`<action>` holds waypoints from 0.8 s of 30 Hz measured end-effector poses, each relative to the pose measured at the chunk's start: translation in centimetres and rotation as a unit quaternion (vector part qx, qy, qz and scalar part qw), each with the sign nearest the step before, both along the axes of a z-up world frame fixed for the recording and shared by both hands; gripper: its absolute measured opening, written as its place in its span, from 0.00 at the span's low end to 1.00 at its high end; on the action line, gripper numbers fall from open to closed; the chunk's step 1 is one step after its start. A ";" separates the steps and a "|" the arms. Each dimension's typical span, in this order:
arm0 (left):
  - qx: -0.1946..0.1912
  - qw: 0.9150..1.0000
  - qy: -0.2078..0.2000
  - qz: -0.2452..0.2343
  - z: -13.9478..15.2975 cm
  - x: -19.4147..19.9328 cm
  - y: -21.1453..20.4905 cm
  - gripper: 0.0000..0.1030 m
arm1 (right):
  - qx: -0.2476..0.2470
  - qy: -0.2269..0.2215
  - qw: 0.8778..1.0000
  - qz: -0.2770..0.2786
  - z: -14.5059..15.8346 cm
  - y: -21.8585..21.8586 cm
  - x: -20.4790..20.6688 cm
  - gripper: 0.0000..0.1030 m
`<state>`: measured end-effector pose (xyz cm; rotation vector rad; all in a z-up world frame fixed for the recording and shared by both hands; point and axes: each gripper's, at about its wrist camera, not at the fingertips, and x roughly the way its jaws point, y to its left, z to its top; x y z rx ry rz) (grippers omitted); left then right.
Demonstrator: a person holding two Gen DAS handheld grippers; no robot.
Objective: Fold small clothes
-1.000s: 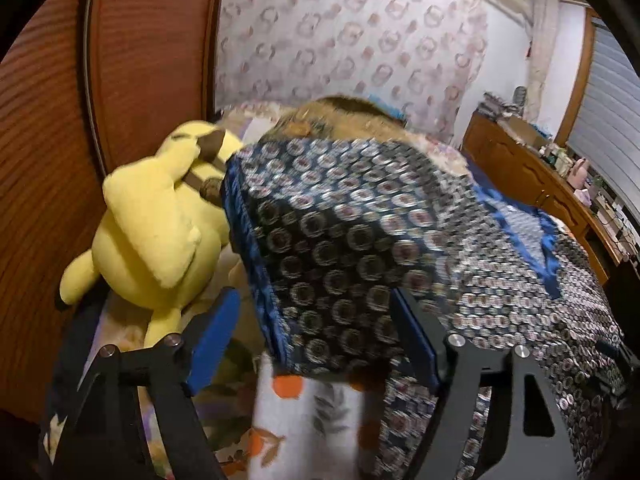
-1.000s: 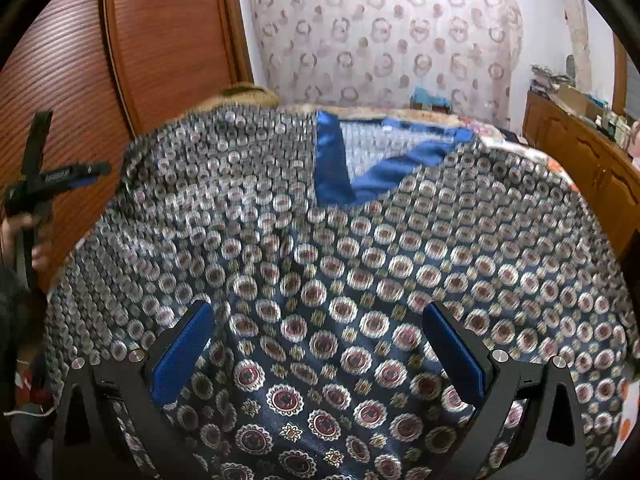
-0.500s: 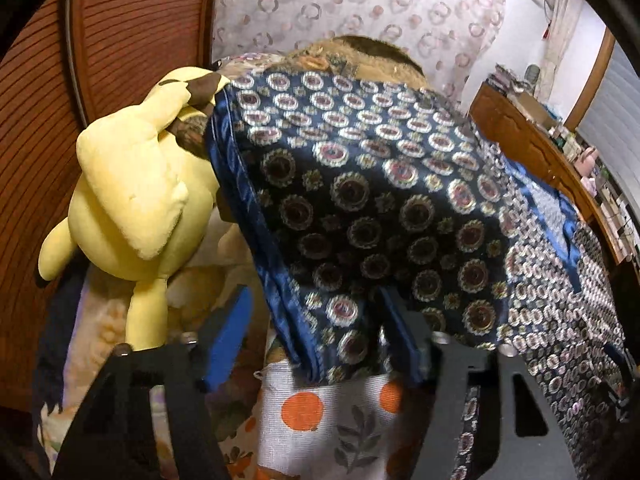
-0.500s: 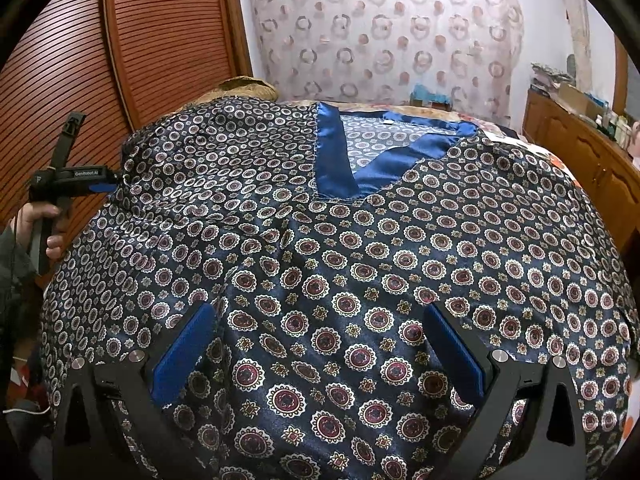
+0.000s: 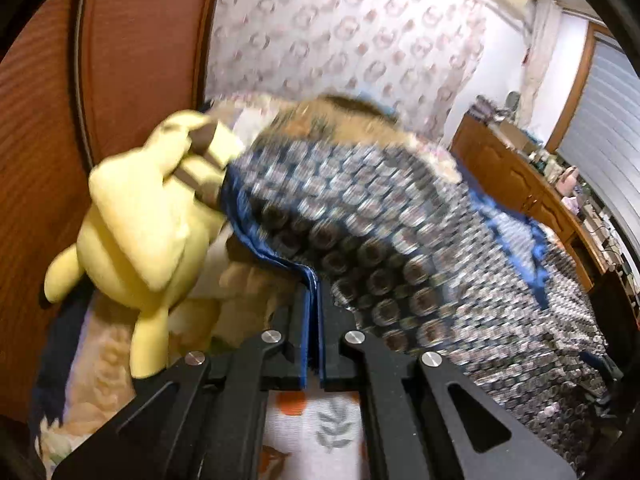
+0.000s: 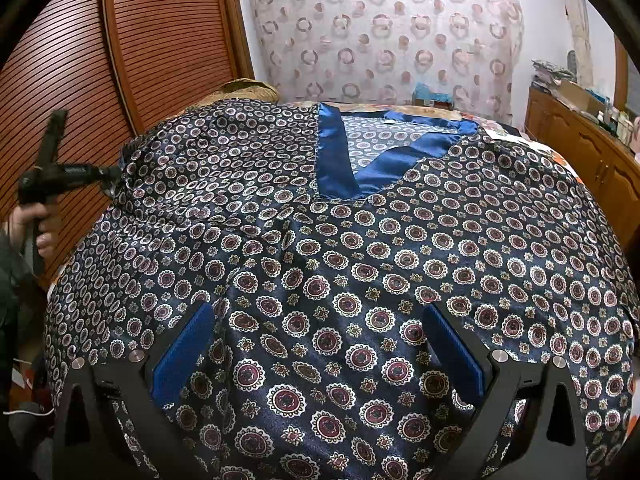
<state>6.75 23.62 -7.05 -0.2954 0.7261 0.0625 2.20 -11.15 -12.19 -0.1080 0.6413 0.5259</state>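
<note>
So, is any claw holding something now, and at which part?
The left claw is shut on the patterned shirt, pinching its blue-trimmed sleeve edge. The right claw is open and holds nothing.

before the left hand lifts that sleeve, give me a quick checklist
1. Left gripper shut on the sleeve hem: ok, its jaws have just been closing on the blue edge.
2. How deep the hem sits in the pads: cannot tell, picture blurred.
3. Right gripper open and off the fabric: ok, open; contact cannot tell.
4. Top spread flat: not ok, wrinkled below the collar.
5. Plush toy clear of the sleeve: not ok, right beside it.
</note>
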 end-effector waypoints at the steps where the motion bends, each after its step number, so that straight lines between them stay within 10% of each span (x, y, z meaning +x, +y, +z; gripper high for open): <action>1: 0.002 1.000 -0.012 -0.008 1.0 -0.2 -0.6 0.03 | 0.000 0.000 1.000 0.000 0.0 0.0 0.0 1.00; 12: 0.052 0.988 -0.067 -0.131 7.8 2.9 -10.8 0.03 | 0.002 0.000 1.000 0.000 0.0 0.0 0.1 1.00; 21: 0.078 0.981 -0.034 -0.177 5.9 3.5 -16.3 0.04 | 0.008 0.000 1.000 0.002 0.0 -0.3 0.1 1.00; 24: 0.064 0.982 -0.031 -0.175 5.6 2.7 -15.7 0.21 | 0.008 0.000 1.000 0.002 0.0 -0.4 0.1 1.00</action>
